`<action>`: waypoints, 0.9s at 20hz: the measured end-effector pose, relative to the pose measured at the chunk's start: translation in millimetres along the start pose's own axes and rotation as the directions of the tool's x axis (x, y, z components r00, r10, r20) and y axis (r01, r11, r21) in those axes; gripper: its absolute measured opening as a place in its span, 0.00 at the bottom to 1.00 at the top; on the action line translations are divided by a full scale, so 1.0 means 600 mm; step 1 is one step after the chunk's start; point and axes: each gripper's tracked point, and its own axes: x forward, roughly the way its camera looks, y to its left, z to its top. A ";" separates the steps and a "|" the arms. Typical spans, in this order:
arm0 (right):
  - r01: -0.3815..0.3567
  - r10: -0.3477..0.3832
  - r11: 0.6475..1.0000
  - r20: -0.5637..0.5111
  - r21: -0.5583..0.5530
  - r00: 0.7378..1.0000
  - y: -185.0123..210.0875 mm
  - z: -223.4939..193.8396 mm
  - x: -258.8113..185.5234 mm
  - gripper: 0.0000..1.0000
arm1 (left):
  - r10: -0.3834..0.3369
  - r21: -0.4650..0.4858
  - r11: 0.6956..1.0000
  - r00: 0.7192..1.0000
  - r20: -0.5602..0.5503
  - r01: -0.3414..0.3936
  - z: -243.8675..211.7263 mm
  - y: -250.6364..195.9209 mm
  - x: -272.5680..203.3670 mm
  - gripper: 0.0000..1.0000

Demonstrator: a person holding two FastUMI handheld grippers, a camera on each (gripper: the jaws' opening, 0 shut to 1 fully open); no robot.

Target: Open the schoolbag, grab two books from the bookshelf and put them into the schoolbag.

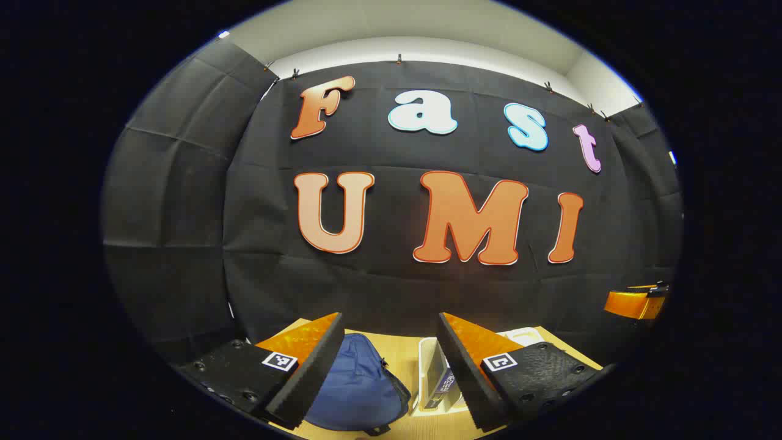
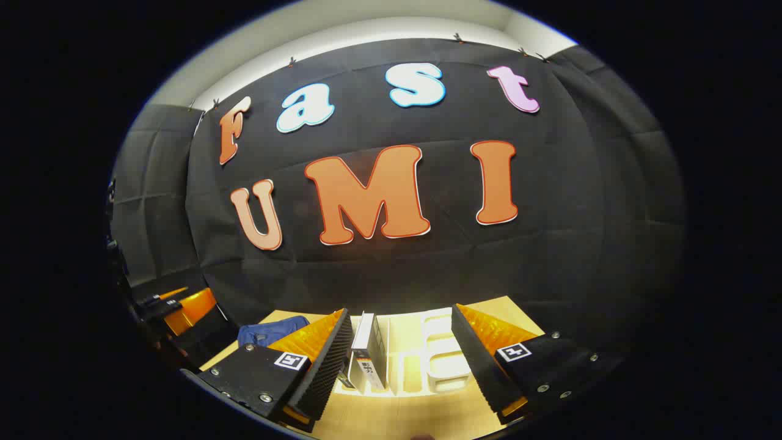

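Now both my hand-held grippers, left (image 1: 388, 366) and right (image 2: 400, 366), hang spread; the soft blue fabric schoolbag (image 1: 354, 385), just ahead of the left, looks floppy, so I'd pinch its zipper pull.

Dim booth lit from above, pale ceiling strip brightest, table (image 2: 391, 415) warmly lit, both views sharp yet strongly bowed and darkening toward their edges

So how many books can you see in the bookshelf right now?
1 for sure: a book standing upright in the left part of the white bookshelf, right of the schoolbag. More may be hidden behind it.
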 end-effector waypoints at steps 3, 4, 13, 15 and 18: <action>-0.057 0.057 0.998 -0.010 0.010 0.998 0.007 0.000 0.009 0.97 | 0.041 0.003 0.999 0.999 0.012 -0.041 0.009 0.004 0.002 0.94; -0.073 0.073 0.997 -0.013 0.028 0.997 0.010 0.000 0.015 1.00 | 0.044 -0.005 0.999 0.999 0.011 -0.044 0.005 0.001 0.000 0.93; -0.039 0.040 0.999 -0.040 0.022 0.998 -0.007 -0.008 0.062 0.97 | 0.032 0.007 0.999 0.999 0.002 -0.032 0.005 -0.010 0.032 0.93; -0.013 0.013 1.000 -0.029 0.011 1.000 -0.007 -0.004 0.060 0.97 | -0.013 0.000 1.000 1.000 -0.004 0.013 0.006 -0.020 0.048 0.93; 0.025 -0.025 1.000 -0.013 -0.017 1.000 -0.001 -0.005 0.055 0.97 | -0.027 0.023 0.999 1.000 0.002 0.027 0.010 -0.007 0.066 0.94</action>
